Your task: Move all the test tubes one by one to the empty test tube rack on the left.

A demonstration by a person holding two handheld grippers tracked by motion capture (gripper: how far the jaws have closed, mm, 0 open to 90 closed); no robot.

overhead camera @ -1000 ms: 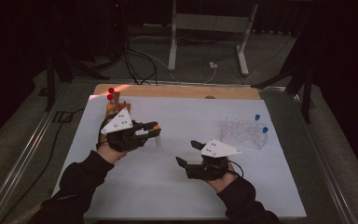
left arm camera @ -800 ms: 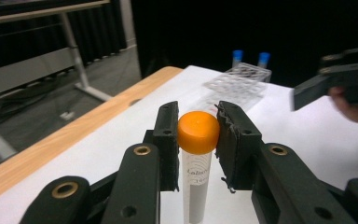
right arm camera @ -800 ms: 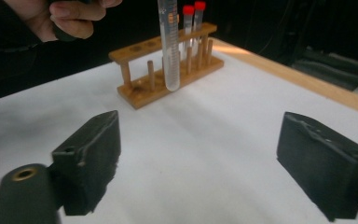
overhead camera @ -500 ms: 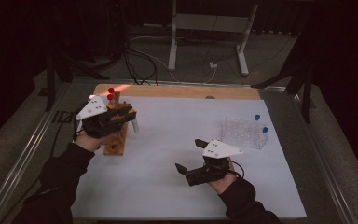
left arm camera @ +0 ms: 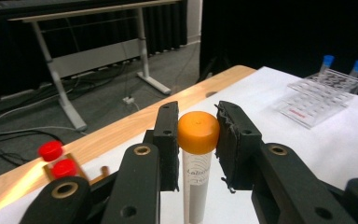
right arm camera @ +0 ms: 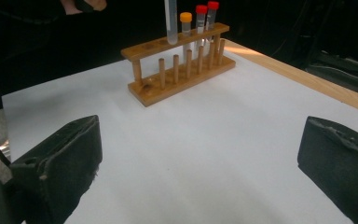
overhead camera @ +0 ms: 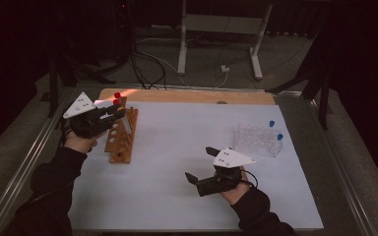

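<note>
Overhead, left claw gripping orange-capped tube.

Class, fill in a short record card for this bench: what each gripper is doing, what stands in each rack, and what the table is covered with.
left gripper: shut on orange-capped tube, held upright over the wooden rack
right gripper: open, jaws have just been opening, nothing between them, low over the white sheet
wooden rack holds: two red-capped tubes and a second orange-capped one
clear rack: two blue-capped tubes
</note>
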